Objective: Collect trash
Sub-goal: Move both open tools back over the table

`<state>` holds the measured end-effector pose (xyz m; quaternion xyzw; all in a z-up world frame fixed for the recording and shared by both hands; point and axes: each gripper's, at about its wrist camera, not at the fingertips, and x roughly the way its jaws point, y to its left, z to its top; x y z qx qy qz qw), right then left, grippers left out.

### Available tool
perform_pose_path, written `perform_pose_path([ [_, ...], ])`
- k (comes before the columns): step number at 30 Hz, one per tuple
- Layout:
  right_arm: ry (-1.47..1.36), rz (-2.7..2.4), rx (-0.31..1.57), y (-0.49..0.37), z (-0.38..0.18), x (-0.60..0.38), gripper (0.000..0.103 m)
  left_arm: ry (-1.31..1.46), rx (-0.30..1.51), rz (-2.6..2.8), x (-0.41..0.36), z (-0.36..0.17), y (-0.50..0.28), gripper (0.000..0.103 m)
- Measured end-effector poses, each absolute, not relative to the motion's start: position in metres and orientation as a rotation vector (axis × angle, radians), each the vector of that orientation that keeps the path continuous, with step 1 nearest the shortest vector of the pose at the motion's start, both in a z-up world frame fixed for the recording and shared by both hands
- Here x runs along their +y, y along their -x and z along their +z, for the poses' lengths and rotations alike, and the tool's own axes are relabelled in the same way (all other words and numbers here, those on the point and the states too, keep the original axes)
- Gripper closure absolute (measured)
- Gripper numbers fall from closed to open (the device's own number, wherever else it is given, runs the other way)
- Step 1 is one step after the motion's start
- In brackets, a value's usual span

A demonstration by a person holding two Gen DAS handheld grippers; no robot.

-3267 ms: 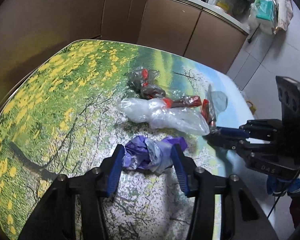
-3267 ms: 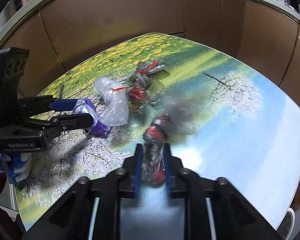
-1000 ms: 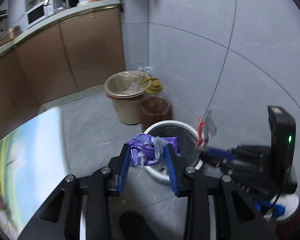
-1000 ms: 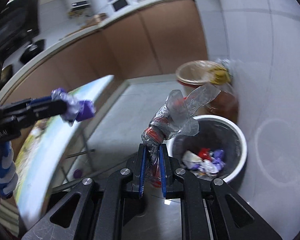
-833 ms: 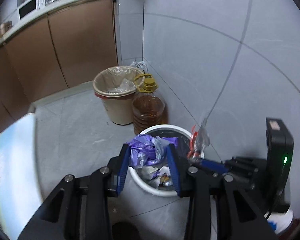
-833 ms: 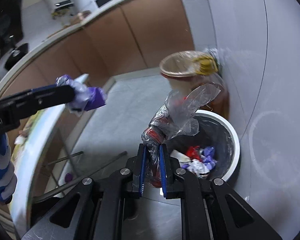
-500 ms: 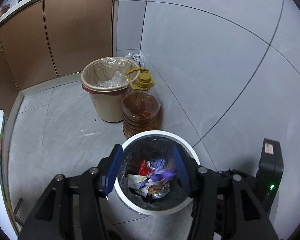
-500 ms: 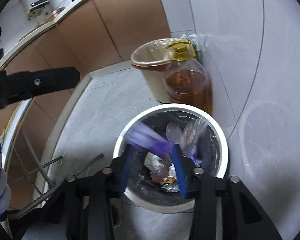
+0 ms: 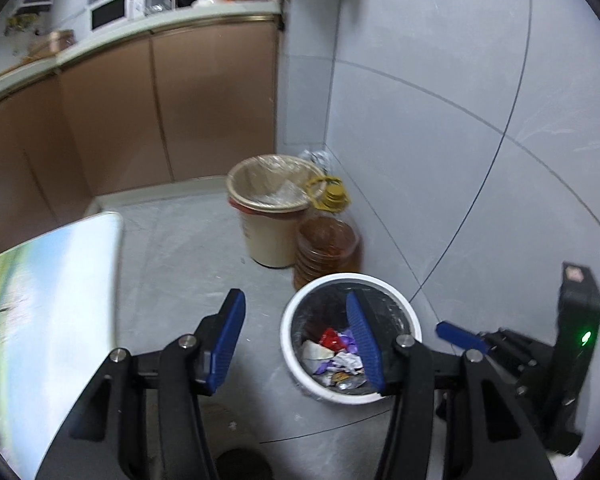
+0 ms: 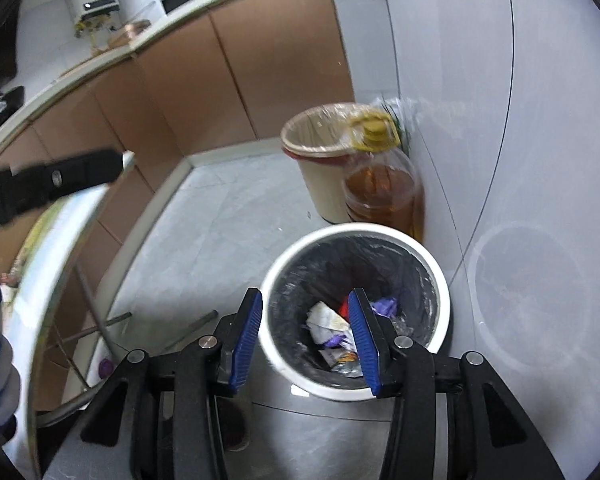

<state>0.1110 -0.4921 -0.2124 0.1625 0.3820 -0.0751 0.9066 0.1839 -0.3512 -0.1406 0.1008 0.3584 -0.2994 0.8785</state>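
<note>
Both tools hang spread and empty above the floor: the left tool (image 9: 296,336) has its blue pads wide apart just left of the white bin (image 9: 350,394), and the right tool (image 10: 304,336) is parted over the bin's near rim. The trash (image 10: 340,334), crumpled wrappers in white, red and purple, lies at the bottom of the black-lined bin, which stands near the grey wall beside an amber oil jug (image 10: 382,192) and a beige pail (image 10: 320,160). Judging by this, the drop is done and the next step is a return to the counter (image 9: 48,308) at the left for any pieces left there; its top is blurred here. Doing that well means lifting clear of the rim first, keeping the pads parted, and swinging left without clipping the counter's edge.
</note>
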Motion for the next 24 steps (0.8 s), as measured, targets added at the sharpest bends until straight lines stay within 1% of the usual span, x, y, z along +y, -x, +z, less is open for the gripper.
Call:
perform_pose_path([
  [2, -0.326, -0.144, 0.761, -0.102, -0.196, -0.481, 0.058, -0.218, 0.711, -0.600, -0.334, -0.129, -0.169, 0.049],
  [5, -0.305, -0.124, 0.717, -0.088, -0.169, -0.462, 0.055, -0.223, 0.666, -0.570, -0.309, -0.113, -0.149, 0.047],
  [9, -0.266, -0.090, 0.672, -0.074, -0.137, -0.436, 0.054, -0.209, 0.622, -0.525, -0.270, -0.093, -0.127, 0.043],
  [13, -0.219, -0.047, 0.629, -0.060, -0.107, -0.405, 0.053, -0.190, 0.583, -0.476, -0.235, -0.077, -0.114, 0.041],
  [18, -0.164, 0.010, 0.591, -0.048, -0.077, -0.369, 0.051, -0.154, 0.543, -0.412, -0.189, -0.059, -0.093, 0.037],
  [24, -0.107, 0.070, 0.561, -0.036, -0.048, -0.330, 0.050, -0.101, 0.518, -0.337, -0.139, -0.049, -0.072, 0.036],
])
